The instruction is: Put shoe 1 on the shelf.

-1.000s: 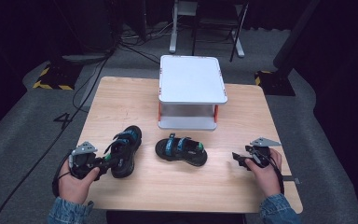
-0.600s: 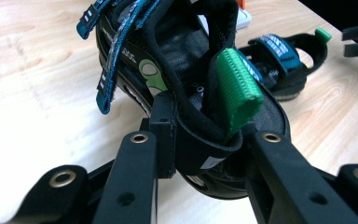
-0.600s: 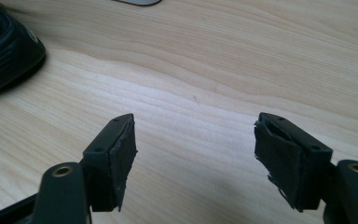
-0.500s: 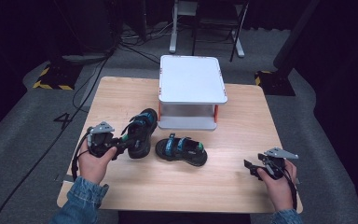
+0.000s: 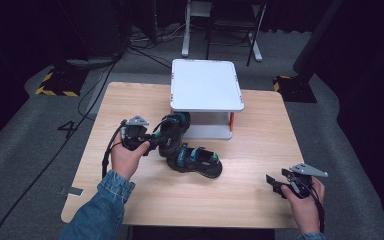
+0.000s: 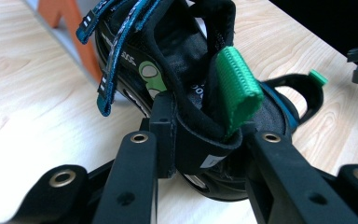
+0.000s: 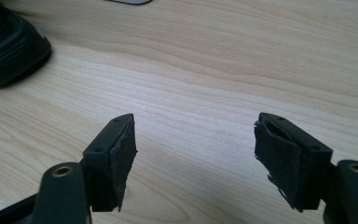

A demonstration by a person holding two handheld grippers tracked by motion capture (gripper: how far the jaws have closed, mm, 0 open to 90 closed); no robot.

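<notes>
High view: two black sandals, one [image 5: 174, 132] clamped at its heel in the left gripper [image 5: 152, 141] beside the white stand [image 5: 206, 86], second sandal [image 5: 196, 161] lay on the table [image 5: 260, 150], left gripper view: jaws pressed one heel strap [image 6: 200, 144], right gripper view: right gripper [image 7: 196, 156] stood apart, held nothing.

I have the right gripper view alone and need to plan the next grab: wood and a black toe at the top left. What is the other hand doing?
Observer: The left gripper is shut on a black sandal, clamping its heel strap.
Operator: Where is that sandal?
Observer: Beside the white stand, at its front left corner.
Operator: And the toe I see?
Observer: It belongs to the second sandal, lying flat on the table, while the right gripper is open.
</notes>
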